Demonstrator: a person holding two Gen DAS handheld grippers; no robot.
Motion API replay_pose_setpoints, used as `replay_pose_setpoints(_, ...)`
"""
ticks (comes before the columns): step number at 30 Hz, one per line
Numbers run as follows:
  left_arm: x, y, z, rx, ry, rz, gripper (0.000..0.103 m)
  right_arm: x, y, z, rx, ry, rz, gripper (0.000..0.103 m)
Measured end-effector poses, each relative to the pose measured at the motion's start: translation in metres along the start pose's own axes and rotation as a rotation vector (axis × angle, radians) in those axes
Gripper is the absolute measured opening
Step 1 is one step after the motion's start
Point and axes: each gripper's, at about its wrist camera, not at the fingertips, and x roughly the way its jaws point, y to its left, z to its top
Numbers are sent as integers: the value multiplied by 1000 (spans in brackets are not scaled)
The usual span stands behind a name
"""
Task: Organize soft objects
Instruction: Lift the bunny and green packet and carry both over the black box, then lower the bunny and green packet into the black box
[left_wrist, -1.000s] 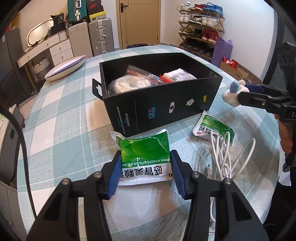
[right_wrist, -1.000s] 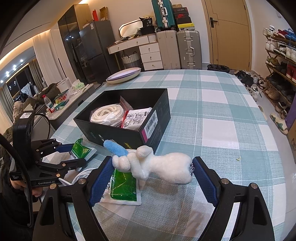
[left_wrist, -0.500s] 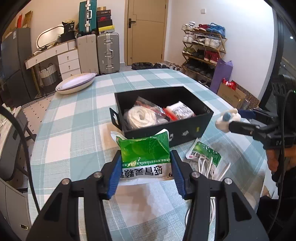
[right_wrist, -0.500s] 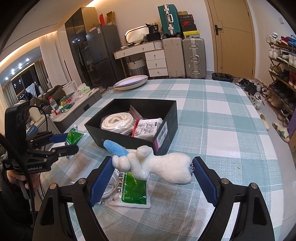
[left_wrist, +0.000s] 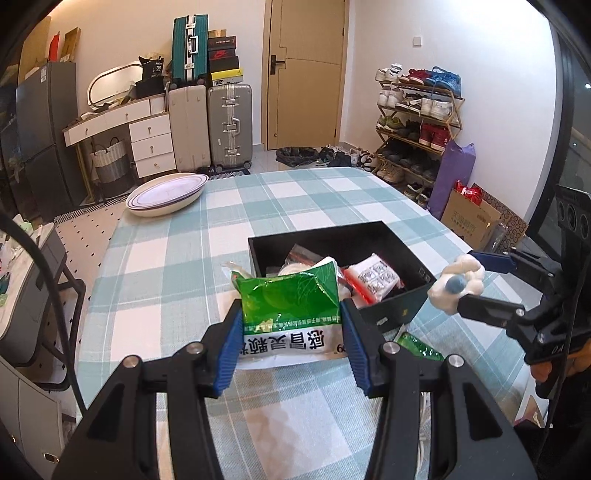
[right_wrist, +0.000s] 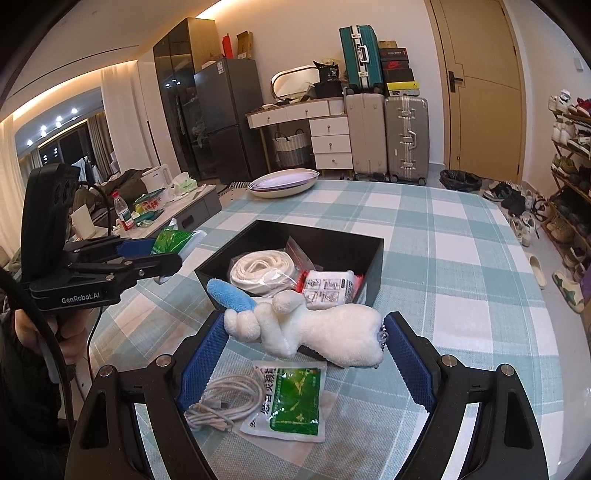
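Observation:
My left gripper (left_wrist: 291, 314) is shut on a green-and-white sachet pack (left_wrist: 290, 306), held in the air just in front of the open black box (left_wrist: 402, 245). Seen in the right wrist view, the left gripper (right_wrist: 147, 254) hangs left of the box (right_wrist: 373, 266). My right gripper (right_wrist: 304, 328) is shut on a white plush toy (right_wrist: 332, 332) with a blue tip, lying crosswise between the pads above the box's near edge. In the box are a bagged white rope coil (right_wrist: 262, 269) and a printed white packet (right_wrist: 328, 288). A second green pack (right_wrist: 291, 402) and a white cable (right_wrist: 225, 402) lie on the table.
The table has a teal-and-white checked cloth (left_wrist: 332, 192). An oval white dish (left_wrist: 166, 194) sits at its far left end. Beyond the table stand suitcases (left_wrist: 229, 125), drawers and a shoe rack (left_wrist: 417, 122). A person's hand (right_wrist: 70, 332) grips the left tool.
Both grippers have risen above the table with their loads still held. The box and the second green pack now lie lower and farther off in both views.

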Motion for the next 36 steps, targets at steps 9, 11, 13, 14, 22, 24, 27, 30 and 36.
replay_pose_setpoints(9, 13, -6, 20, 13, -10, -16, 50, 13, 7, 15, -48, 8, -8, 87)
replay_pose_setpoints(11, 16, -7, 23, 19, -8, -16, 50, 16, 6, 17, -51, 11, -9, 87)
replay_pose_setpoints(13, 19, -8, 25, 20, -7, -20, 50, 19, 4, 19, -54, 16, -11, 87)
replay_pose_setpoints(14, 21, -7, 27, 17, -4, -22, 50, 20, 4, 20, -54, 19, -12, 87)
replay_pose_setpoints(22, 33, -6, 33, 6, 5, -34, 50, 32, 2, 25, -74, 42, -20, 87)
replay_pose_setpoints(24, 37, -6, 34, 4, 8, -38, 50, 35, 3, 26, -85, 48, -24, 87)
replay_pose_setpoints(27, 44, -7, 36, 3, 13, -41, 50, 40, 3, 26, -94, 59, -28, 87)
replay_pose_setpoints(30, 49, -9, 36, 6, 19, -47, 50, 45, 2, 27, -101, 65, -34, 87)
replay_pose_setpoints(36, 56, -8, 38, 1, 31, -42, 50, 57, 2, 31, -114, 71, -36, 87)
